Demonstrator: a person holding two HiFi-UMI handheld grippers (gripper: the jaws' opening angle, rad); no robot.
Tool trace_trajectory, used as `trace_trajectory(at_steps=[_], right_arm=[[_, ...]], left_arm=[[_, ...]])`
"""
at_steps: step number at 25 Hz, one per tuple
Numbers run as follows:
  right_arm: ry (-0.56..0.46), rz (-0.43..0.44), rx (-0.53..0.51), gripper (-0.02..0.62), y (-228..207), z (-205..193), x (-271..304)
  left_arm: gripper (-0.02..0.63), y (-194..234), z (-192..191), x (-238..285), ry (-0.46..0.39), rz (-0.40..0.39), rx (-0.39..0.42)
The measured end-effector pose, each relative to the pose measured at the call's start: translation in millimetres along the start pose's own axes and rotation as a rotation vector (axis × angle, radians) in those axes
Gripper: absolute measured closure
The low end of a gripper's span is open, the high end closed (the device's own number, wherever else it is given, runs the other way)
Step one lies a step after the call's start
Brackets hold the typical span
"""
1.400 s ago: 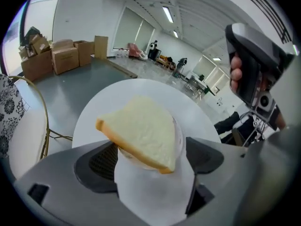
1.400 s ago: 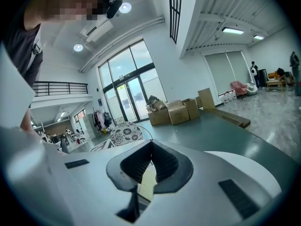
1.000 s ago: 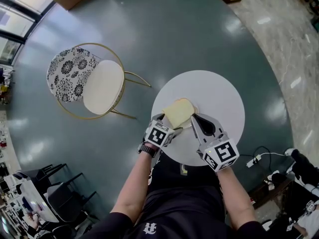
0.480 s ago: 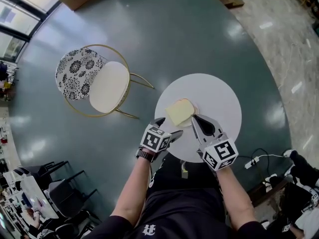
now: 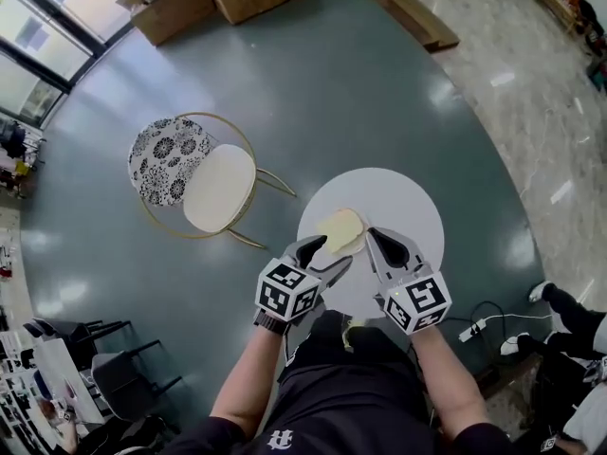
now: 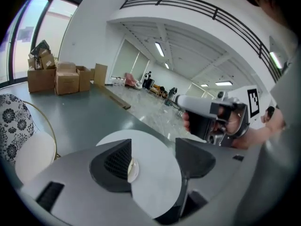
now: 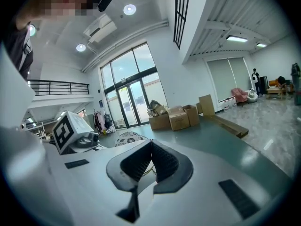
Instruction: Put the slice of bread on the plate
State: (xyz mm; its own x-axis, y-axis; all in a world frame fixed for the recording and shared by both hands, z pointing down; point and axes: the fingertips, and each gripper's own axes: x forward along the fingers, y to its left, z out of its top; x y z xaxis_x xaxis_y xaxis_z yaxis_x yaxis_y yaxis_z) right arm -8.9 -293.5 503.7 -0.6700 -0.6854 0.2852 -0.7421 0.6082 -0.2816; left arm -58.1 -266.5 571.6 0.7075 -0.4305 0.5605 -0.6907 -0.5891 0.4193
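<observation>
The left gripper (image 5: 324,252) is closing its still-parted jaws with nothing between them, over the near left edge of the round white table (image 5: 408,207). The right gripper (image 5: 372,234), beside it, is closed and empty. Just beyond both, the bread slice (image 5: 340,230) lies on the plate (image 6: 135,170).

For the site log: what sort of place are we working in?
Probably a big, mostly bare lobby or hall of a commercial building: tall glass doors, an upper-floor railing, and boxes stacked on the floor.
</observation>
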Motion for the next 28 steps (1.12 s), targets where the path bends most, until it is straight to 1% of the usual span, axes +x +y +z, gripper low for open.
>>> trace_trajectory(at_steps=[2, 5, 9, 15, 19, 23, 28], right_arm=[[-0.022, 0.0, -0.011, 0.589, 6, 20, -12], [-0.063, 0.009, -0.027, 0.589, 17, 49, -32], [-0.118, 0.024, -0.049, 0.589, 31, 81, -54], [-0.181, 0.063, -0.081, 0.589, 50, 120, -79], [-0.21, 0.087, -0.107, 0.591, 61, 136, -92], [-0.226, 0.096, -0.115, 0.591, 69, 148, -102], [-0.231, 0.114, -0.13, 0.591, 82, 150, -111]], left_arm=[[0.365, -16, 29, -21, -0.085, 0.02, 0.015], [0.45, -46, 68, -51, -0.201, 0.053, 0.061], [0.59, -78, 102, -82, -0.316, 0.1, 0.113], [0.6, -123, 144, -115, -0.458, 0.131, 0.179], [0.6, -138, 160, -132, -0.542, 0.161, 0.195], [0.6, -150, 166, -143, -0.58, 0.171, 0.202], [0.6, -163, 164, -151, -0.608, 0.172, 0.214]])
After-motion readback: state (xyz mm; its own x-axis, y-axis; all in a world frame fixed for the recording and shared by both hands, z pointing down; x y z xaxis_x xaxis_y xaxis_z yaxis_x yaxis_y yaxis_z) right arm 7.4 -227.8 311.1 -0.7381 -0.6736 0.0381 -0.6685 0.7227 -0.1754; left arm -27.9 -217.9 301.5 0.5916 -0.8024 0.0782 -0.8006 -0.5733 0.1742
